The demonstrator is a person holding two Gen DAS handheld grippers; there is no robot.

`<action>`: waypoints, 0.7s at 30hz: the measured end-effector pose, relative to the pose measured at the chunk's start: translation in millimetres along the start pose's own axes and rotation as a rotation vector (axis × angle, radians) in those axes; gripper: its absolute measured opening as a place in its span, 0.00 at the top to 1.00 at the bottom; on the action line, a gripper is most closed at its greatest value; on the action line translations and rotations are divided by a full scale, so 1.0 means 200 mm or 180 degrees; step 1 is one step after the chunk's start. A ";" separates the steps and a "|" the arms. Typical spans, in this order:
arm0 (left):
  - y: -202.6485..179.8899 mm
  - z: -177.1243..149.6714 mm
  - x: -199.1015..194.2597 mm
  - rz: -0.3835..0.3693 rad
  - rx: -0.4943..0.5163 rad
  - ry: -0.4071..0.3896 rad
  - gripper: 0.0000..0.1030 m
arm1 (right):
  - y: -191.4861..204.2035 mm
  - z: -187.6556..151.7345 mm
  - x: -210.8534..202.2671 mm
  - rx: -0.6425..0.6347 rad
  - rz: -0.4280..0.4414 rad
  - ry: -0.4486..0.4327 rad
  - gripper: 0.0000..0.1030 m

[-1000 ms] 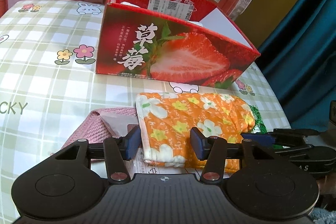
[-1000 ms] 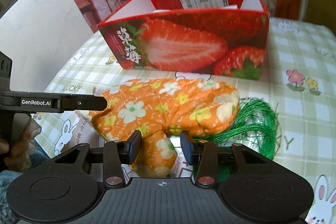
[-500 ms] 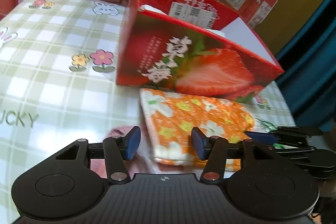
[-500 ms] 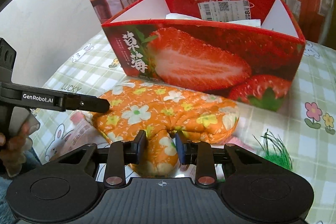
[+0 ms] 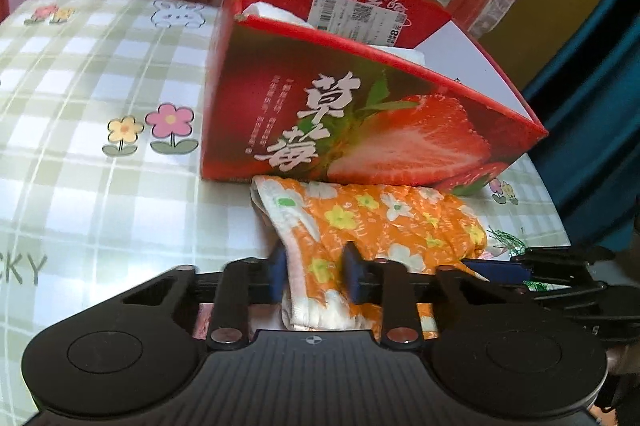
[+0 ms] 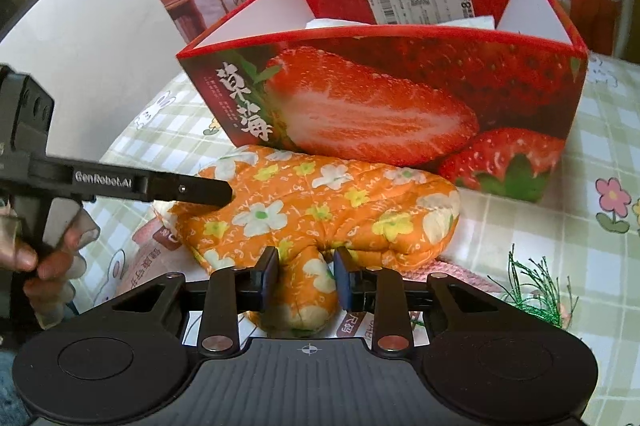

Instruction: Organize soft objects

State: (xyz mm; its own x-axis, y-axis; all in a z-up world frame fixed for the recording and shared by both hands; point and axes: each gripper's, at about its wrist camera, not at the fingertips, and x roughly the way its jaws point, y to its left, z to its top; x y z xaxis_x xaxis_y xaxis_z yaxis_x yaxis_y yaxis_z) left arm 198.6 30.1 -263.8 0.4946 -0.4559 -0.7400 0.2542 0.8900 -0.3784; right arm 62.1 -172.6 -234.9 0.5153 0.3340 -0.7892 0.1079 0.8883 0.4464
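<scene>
Far left: glossy checked tablecloth (image 5: 100, 154), pale green and white, printed with cartoon flowers and rabbits. Then left gripper (image 5: 314, 276), blue pads just drawn in onto the white-hemmed cuff end of a quilted orange oven mitt (image 5: 372, 222), cloth bunched between them. Mitt itself: padded, stitched in a grid, white and yellow blossoms, lying on the table against the foot of an open-topped red cardboard box (image 5: 360, 114) with glossy strawberry print and a barcode label on an inner flap. Under the mitt, a strip of pink knitted cloth (image 6: 460, 272). Right gripper (image 6: 306, 276): narrowly parted, pressed on the mitt's plump thumb. Furthest right, wiry green fringe (image 6: 532, 286) sprawled on the cloth.
</scene>
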 end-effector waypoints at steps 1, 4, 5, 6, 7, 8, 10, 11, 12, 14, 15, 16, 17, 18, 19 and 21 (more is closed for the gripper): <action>0.00 0.01 0.00 0.0008 0.0013 -0.0019 0.82 | 0.00 0.00 0.00 0.0037 0.0018 0.0002 0.73; -0.02 0.01 -0.05 0.0016 0.0045 -0.0133 0.87 | 0.00 0.02 0.00 0.0052 0.0021 -0.0027 0.76; -0.03 0.01 -0.07 0.0010 0.0082 -0.0192 0.88 | 0.01 0.02 0.00 0.0029 0.0014 -0.0051 0.78; -0.04 0.01 -0.09 0.0012 0.0119 -0.0231 0.88 | 0.02 0.02 -0.01 -0.0011 0.0010 -0.0081 0.79; -0.06 0.02 -0.11 0.0019 0.0158 -0.0267 0.88 | 0.03 0.02 -0.02 -0.0043 0.0000 -0.0105 0.80; -0.08 0.02 -0.13 0.0024 0.0194 -0.0300 0.88 | 0.04 0.02 -0.03 -0.0078 -0.0013 -0.0129 0.80; -0.10 0.02 -0.16 0.0021 0.0251 -0.0367 0.88 | 0.06 0.02 -0.05 -0.0136 -0.0027 -0.0170 0.81; -0.11 0.02 -0.19 0.0015 0.0276 -0.0404 0.88 | 0.06 0.02 -0.06 -0.0168 -0.0039 -0.0196 0.81; -0.12 0.03 -0.20 0.0012 0.0294 -0.0439 0.88 | 0.07 0.03 -0.07 -0.0199 -0.0045 -0.0229 0.81; -0.14 0.03 -0.25 -0.0008 0.0326 -0.0519 0.88 | 0.09 0.04 -0.11 -0.0246 -0.0050 -0.0303 0.81; -0.15 0.04 -0.27 -0.0019 0.0337 -0.0557 0.88 | 0.10 0.04 -0.13 -0.0273 -0.0054 -0.0343 0.81; -0.16 0.04 -0.29 -0.0031 0.0349 -0.0599 0.88 | 0.11 0.05 -0.15 -0.0303 -0.0060 -0.0384 0.82; -0.17 0.05 -0.31 -0.0042 0.0363 -0.0643 0.88 | 0.12 0.05 -0.18 -0.0332 -0.0069 -0.0432 0.82; -0.19 0.05 -0.33 -0.0053 0.0381 -0.0688 0.88 | 0.12 0.06 -0.20 -0.0356 -0.0075 -0.0475 0.82; -0.20 0.06 -0.35 -0.0063 0.0398 -0.0726 0.88 | 0.13 0.07 -0.22 -0.0379 -0.0080 -0.0519 0.82; -0.22 0.07 -0.39 -0.0077 0.0438 -0.0815 0.88 | 0.14 0.08 -0.27 -0.0417 -0.0088 -0.0612 0.82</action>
State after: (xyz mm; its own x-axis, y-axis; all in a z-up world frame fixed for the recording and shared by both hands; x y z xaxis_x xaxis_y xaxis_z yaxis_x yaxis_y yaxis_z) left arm 159.5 26.1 -180.8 0.6762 -0.4780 -0.5607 0.3702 0.8784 -0.3023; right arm 51.5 -171.3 -172.8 0.6674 0.2539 -0.7001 0.0195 0.9338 0.3572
